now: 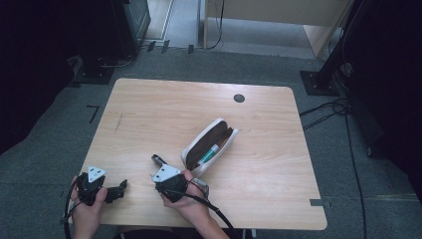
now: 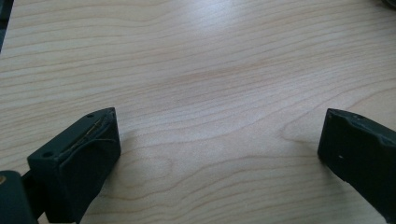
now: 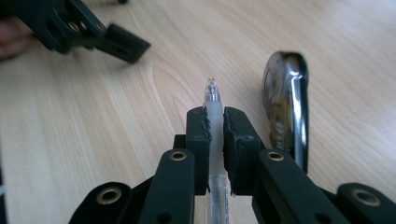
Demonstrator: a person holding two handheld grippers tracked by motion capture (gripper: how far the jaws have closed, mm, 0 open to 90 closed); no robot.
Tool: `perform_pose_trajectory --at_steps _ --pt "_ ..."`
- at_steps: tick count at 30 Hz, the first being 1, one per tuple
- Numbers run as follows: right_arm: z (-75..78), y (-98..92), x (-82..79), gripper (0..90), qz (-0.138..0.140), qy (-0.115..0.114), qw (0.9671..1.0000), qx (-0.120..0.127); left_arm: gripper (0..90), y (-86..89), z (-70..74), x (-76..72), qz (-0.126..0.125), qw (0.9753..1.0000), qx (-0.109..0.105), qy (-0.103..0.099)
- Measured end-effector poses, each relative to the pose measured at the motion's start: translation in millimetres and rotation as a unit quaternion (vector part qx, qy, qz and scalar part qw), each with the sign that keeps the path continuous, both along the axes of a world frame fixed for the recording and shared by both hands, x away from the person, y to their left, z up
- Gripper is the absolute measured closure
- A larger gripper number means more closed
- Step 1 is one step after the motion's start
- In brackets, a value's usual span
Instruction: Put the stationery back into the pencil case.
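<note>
My right gripper [image 3: 215,116] is shut on a clear, frosted pen [image 3: 211,93], whose tip pokes out just past the jaws. Right beside it on the table lies a shiny black and silver object with a gold label [image 3: 285,102], small and dark in the high view [image 1: 158,160]. In the high view my right gripper [image 1: 159,178] sits near the front edge, just below an open white pencil case [image 1: 195,145] holding a teal-capped marker [image 1: 209,153]. My left gripper [image 2: 219,130] is open wide over bare wood, at the front left of the table [image 1: 118,190].
The light wooden table [image 1: 149,109] has a round grey cable hole [image 1: 239,98] at the back. Cables run over the grey carpet at the right [image 1: 323,112]. Dark equipment stands beyond the table's far left corner [image 1: 114,35].
</note>
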State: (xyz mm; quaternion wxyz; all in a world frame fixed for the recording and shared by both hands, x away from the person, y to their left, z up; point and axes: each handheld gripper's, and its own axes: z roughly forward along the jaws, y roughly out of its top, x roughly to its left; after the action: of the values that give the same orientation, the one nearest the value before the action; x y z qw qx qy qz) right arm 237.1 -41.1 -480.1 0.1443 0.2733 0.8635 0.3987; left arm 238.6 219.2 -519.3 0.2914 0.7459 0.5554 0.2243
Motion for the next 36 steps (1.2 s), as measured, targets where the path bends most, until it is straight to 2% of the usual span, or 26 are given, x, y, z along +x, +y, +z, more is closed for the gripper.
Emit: perform_pose_trajectory --at_steps 5,11,16,24,36 --pt "9.3 -7.7 -3.7 81.7 0.000 -0.008 0.9998 0.019 0.0 0.0 0.0 0.0 0.000 1.0000 0.000 0.000" --pt "24.3 -19.7 -4.5 81.7 -0.012 -0.013 0.9984 0.053 0.0 0.0 0.0 0.0 0.000 1.0000 0.000 0.000" --pt "34.8 -33.1 -1.9 81.7 -0.030 -0.018 0.9959 0.083 0.0 0.0 0.0 0.0 0.000 1.0000 0.000 0.000" --pt "46.3 -50.6 2.2 81.7 -0.048 -0.026 0.9929 0.106 0.0 0.0 0.0 0.0 0.000 1.0000 0.000 0.000" --pt "70.2 -74.6 16.7 81.7 -0.080 -0.047 0.9856 0.141 0.0 0.0 0.1 0.0 0.000 1.0000 0.001 0.001"
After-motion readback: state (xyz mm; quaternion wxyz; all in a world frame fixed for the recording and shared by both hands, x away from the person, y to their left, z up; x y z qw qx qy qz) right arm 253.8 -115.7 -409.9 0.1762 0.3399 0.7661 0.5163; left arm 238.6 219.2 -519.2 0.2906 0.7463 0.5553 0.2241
